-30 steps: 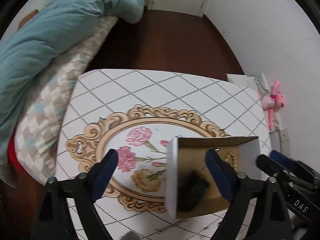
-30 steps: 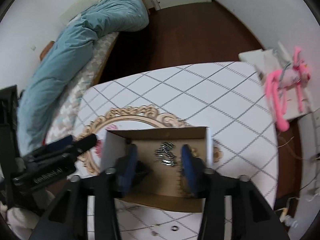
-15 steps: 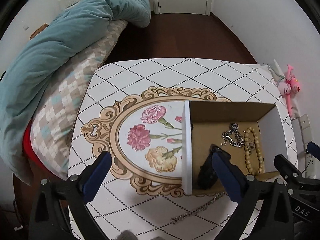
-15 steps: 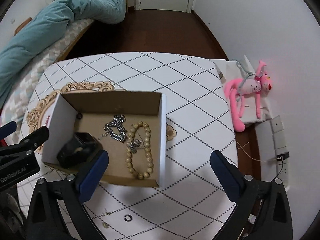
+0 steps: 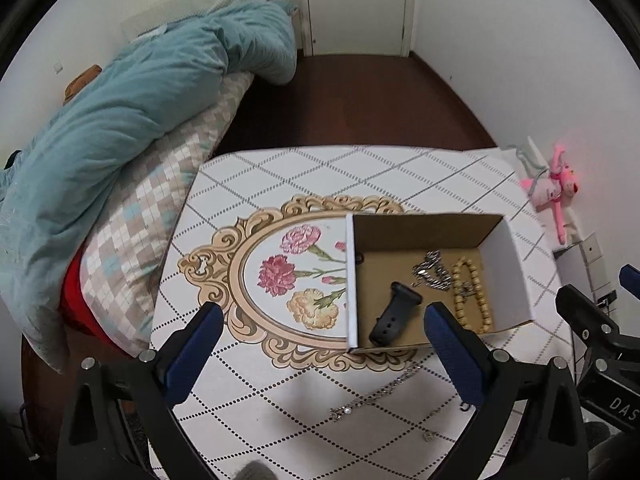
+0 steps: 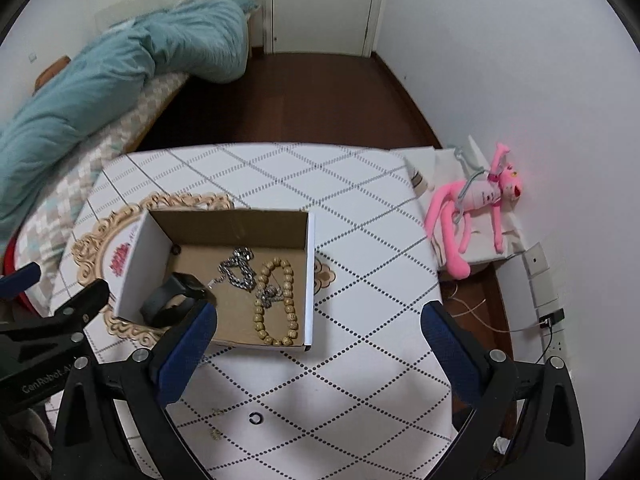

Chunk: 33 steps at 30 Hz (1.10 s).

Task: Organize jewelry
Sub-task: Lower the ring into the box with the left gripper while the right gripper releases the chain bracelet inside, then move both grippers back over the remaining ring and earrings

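Observation:
An open cardboard box [image 5: 508, 264] [image 6: 308, 272] stands on the patterned table. It holds a black watch [image 5: 394, 312] [image 6: 172, 300], a silver chain [image 5: 432, 274] [image 6: 238, 270] and a beige bead bracelet [image 5: 474, 300] [image 6: 280, 304]. A thin silver chain [image 5: 376, 394] and a small dark ring [image 6: 255, 418] lie on the table in front of the box. My left gripper [image 5: 324, 344] is open and empty, above the table near the box's front left. My right gripper [image 6: 320, 340] is open and empty, above the box's front right corner.
The table [image 6: 360, 240] has a diamond grid and a floral oval print [image 5: 280, 276]. A bed with a teal duvet [image 5: 120, 120] runs along the left. A pink plush toy [image 6: 476, 208] lies on a white box at the right by the wall.
Both grippers have pulled up and back from the box. The right gripper, narrow over the silver chain a second ago, is now wide open; the chain lies in the box.

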{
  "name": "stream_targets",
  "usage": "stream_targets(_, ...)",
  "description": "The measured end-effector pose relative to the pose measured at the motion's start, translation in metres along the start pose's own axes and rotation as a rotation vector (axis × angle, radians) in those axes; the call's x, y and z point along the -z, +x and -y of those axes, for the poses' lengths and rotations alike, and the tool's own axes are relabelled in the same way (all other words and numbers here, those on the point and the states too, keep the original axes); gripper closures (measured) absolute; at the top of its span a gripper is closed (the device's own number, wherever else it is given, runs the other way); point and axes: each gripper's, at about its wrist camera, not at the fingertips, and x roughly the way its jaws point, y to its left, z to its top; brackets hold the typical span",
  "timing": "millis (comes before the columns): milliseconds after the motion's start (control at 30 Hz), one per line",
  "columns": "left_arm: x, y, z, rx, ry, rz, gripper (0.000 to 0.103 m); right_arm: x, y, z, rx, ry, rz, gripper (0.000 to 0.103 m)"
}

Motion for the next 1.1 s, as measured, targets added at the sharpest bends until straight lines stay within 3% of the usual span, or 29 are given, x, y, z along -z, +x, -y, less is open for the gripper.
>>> stream_targets(167,0.0,-0.023,-0.003,0.016,-0.012,0.031,0.001,0.0,-0.029,0.002,-0.023,0.016,0.048,0.0)
stream_targets(433,0.013,-0.04,-0.008,-0.079,0.0,0.073,0.001,0.017,-0.046,0.008,-0.041,0.051,0.065,0.0)
stream_targets(767,0.08,0.023,-0.023,-0.124,-0.014,-0.089,0.001,0.089,0.03,-0.004,-0.102,0.073,-0.109,0.0)
stream_targets(867,0.098,0.041,-0.025,-0.131,-0.011,-0.135,0.001,0.108,0.05,-0.009,-0.127,0.076,-0.136,0.015)
stream_targets(933,0.108,0.049,-0.025,-0.135,-0.005,-0.155,0.001,0.121,0.063,-0.014,-0.153,0.074,-0.159,0.031)
stream_targets(1067,0.121,0.066,-0.025,-0.157,0.006,-0.185,0.001,0.138,0.077,-0.025,-0.175,0.054,-0.172,0.041)
stream_targets(1100,0.124,0.07,-0.026,-0.16,0.006,-0.192,0.001,0.14,0.075,-0.029,-0.159,0.034,-0.141,0.044)
